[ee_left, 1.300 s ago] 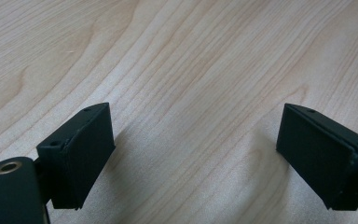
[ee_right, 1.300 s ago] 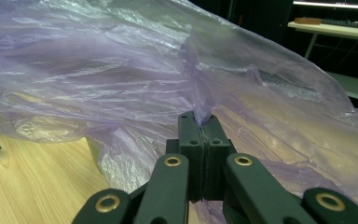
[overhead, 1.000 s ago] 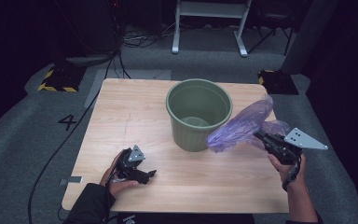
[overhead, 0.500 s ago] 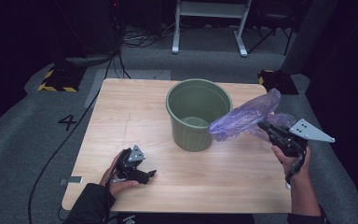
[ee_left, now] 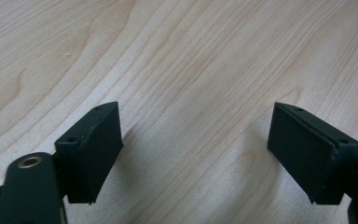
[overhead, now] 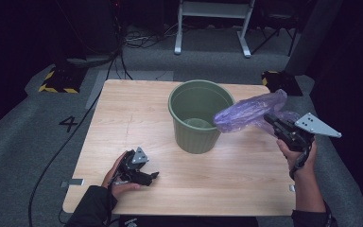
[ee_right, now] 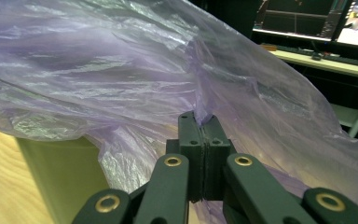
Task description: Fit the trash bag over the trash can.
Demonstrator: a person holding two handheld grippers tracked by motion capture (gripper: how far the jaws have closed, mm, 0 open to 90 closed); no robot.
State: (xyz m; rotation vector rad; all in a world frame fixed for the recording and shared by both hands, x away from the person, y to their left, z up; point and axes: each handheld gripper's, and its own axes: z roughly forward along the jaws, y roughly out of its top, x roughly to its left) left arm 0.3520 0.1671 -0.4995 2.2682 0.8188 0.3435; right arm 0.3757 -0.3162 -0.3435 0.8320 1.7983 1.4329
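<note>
On the wooden table (overhead: 123,118) the right gripper (overhead: 270,121), clamped on the purple bag (overhead: 250,111), has lifted it nearer the green bin (overhead: 196,132) — lining looks imminent; the left gripper (overhead: 144,177) rests empty, jaws apart, just closing slightly.

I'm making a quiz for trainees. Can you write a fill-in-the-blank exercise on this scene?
1. The right gripper is shut on a purple plastic ____.
2. The bin on the table is ____ in colour.
3. The left gripper has its jaws ____, with nothing between them.

Missing words: bag; green; open
</note>
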